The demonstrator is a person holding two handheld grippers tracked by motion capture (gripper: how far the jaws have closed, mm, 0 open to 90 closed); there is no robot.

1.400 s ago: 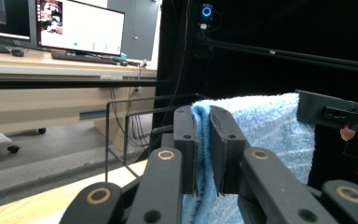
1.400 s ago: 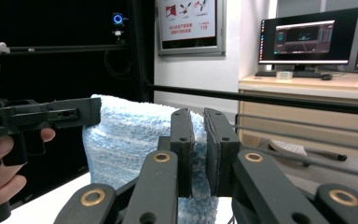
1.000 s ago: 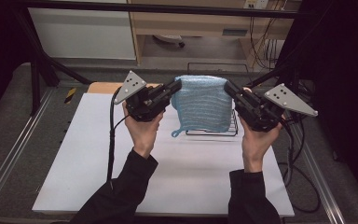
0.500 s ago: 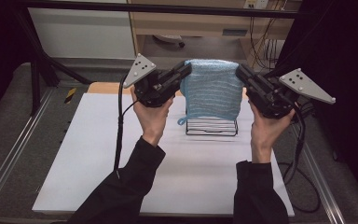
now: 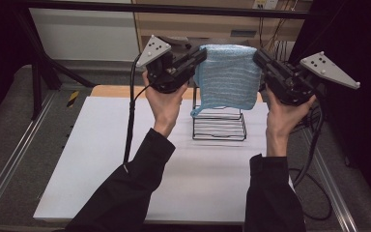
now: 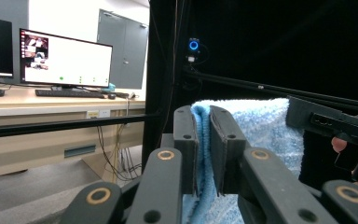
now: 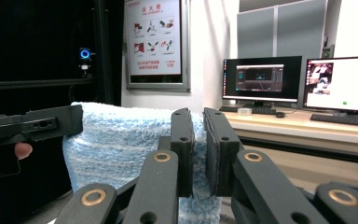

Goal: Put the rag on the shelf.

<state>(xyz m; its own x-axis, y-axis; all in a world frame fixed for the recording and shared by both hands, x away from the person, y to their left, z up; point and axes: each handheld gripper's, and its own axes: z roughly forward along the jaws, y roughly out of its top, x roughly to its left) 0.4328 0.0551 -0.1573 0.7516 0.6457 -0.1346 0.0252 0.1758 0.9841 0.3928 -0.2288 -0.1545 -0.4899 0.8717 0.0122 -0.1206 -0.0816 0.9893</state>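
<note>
A light blue, fluffy striped towel (image 5: 228, 77) hangs spread just above the wire rack (image 5: 219, 126), its top corners clenched by the left gripper (image 5: 199, 54) and right gripper (image 5: 259, 57).

Lit monitors (image 7: 303, 81) on wooden desk (image 7: 307, 123), poster (image 7: 156, 39), black curtains (image 6: 284, 42).

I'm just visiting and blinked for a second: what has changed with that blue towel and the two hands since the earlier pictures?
Both hands lifted the blue towel higher, so it now hangs stretched above the wire rack rather than low against it. The left gripper and the right gripper stayed clamped on its top corners; nothing was let go. The rack and the white table kept their places.
</note>
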